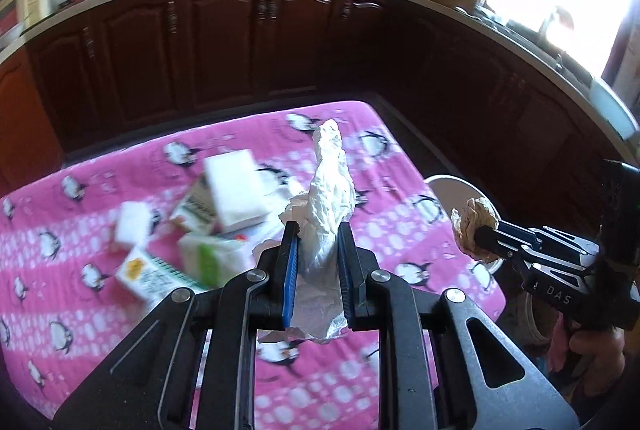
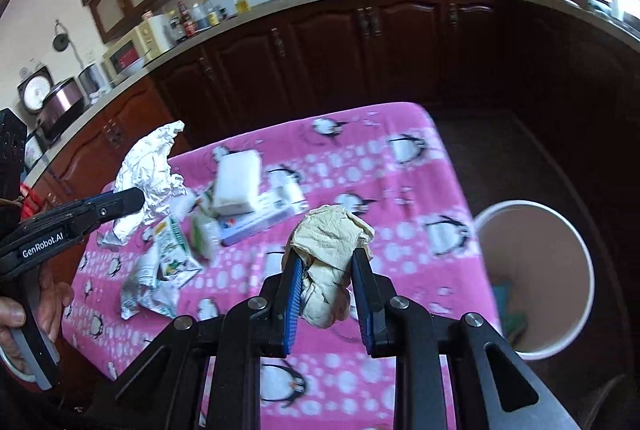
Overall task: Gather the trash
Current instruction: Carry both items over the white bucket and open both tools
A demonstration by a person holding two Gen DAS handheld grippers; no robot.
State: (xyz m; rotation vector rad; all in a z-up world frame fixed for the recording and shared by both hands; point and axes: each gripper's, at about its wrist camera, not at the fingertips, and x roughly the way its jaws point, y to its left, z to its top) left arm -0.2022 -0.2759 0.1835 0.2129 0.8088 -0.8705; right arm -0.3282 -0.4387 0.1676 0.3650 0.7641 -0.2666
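Your left gripper [image 1: 318, 238] is clamped on a crumpled white paper [image 1: 330, 189], which stands up tall between the blue pads and also hangs out below them; it's held clear above the pink penguin tablecloth [image 1: 100, 310]. Your right gripper [image 2: 326, 266] is pinched on a cream-coloured tissue wad [image 2: 332, 246], pads pressing both sides, wad bulging out over the fingertips. In the left wrist view that same wad sits at the tip of the right gripper, in front of the rim of the white bin [image 2: 532, 213]. The bin stands on the floor just beside the table's right edge, something bluish lying inside it. Left on the cloth: a loose cluster of trash near the middle — a white box [image 2: 236, 185], green-printed cartons [image 2: 174, 250], torn wrappers [image 2: 148, 294], a flat white and blue pack [image 2: 260, 218]. All blurred, so labels are unreadable. Your hand [image 2: 28, 310] shows on the left gripper's handle.
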